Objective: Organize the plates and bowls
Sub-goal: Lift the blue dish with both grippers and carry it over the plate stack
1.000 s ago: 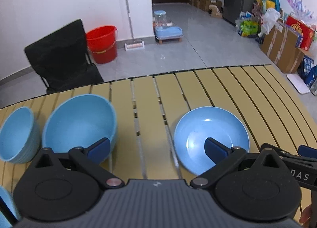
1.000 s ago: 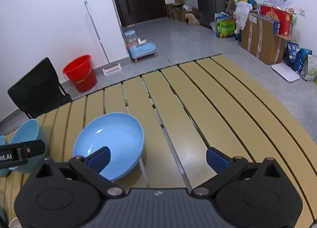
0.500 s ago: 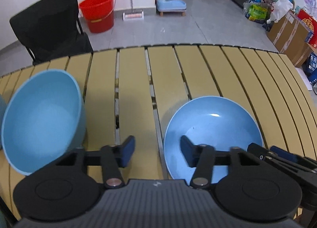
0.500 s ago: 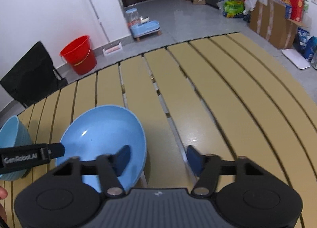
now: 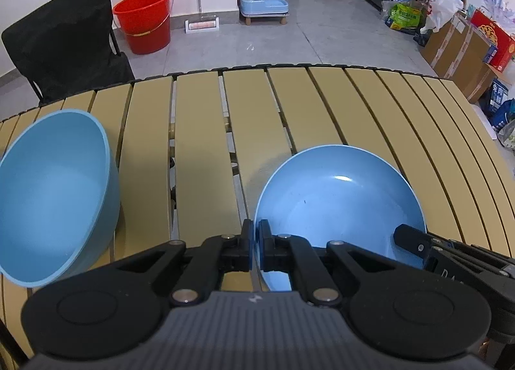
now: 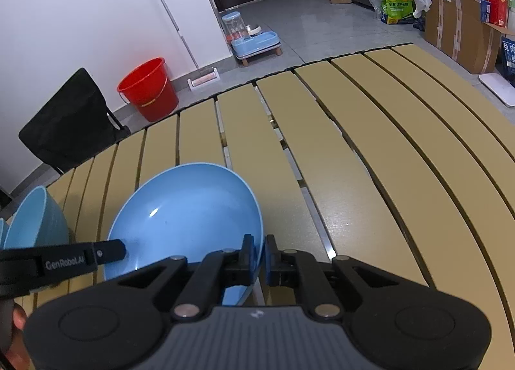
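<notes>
In the lower middle of the left wrist view, the left gripper [image 5: 256,249] has its fingers pinched narrow on the near-left rim of the shallow blue plate [image 5: 341,206], one pad outside the rim and one inside. In the lower middle of the right wrist view, the right gripper [image 6: 259,257] clamps the opposite, right-hand rim of the same plate [image 6: 186,212] in the same way. Two grips on opposite edges would keep a wide, thin dish level and stop it swinging, which looks like the reason for holding it so. The plate sits low on the slatted tan surface [image 5: 199,151]; whether it has left the slats cannot be told. At the left of the left wrist view a deep light-blue bowl [image 5: 54,193] stands well apart from the plate, probably kept separate as a different kind. Beyond the surface's far edge stands a red bucket [image 5: 143,24].
</notes>
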Demonstrator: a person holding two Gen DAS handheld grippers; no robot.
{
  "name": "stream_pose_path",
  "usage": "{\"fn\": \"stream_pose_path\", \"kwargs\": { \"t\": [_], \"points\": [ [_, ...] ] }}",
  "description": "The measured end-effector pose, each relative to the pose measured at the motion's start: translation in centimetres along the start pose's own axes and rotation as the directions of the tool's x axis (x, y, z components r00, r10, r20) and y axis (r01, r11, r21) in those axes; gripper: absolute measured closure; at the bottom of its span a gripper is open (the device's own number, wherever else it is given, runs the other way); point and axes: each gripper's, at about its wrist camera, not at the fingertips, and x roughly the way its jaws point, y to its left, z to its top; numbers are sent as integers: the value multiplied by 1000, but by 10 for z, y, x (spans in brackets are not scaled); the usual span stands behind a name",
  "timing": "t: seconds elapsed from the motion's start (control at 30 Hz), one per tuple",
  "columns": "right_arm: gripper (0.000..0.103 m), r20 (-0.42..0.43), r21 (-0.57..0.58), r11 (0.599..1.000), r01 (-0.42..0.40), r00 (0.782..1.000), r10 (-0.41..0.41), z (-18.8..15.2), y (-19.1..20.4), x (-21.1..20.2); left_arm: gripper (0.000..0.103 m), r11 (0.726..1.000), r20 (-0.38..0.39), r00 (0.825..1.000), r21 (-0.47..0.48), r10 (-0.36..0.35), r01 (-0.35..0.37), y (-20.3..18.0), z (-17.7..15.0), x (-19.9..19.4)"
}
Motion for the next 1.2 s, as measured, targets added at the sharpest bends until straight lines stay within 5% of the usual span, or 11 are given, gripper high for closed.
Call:
{"fn": "stream_pose_path", "kwargs": {
  "t": [0.57, 1.2],
  "points": [
    [97, 36, 1, 1000, -5, 999, 5, -10, 7, -56, 99, 1000, 41, 999, 18, 20, -20, -10, -21, -64],
    [97, 90, -22, 999, -43, 995, 45, -53, 28, -167, 98, 999, 114, 993, 10, 38, -40, -4, -85, -178]
  ]
}}
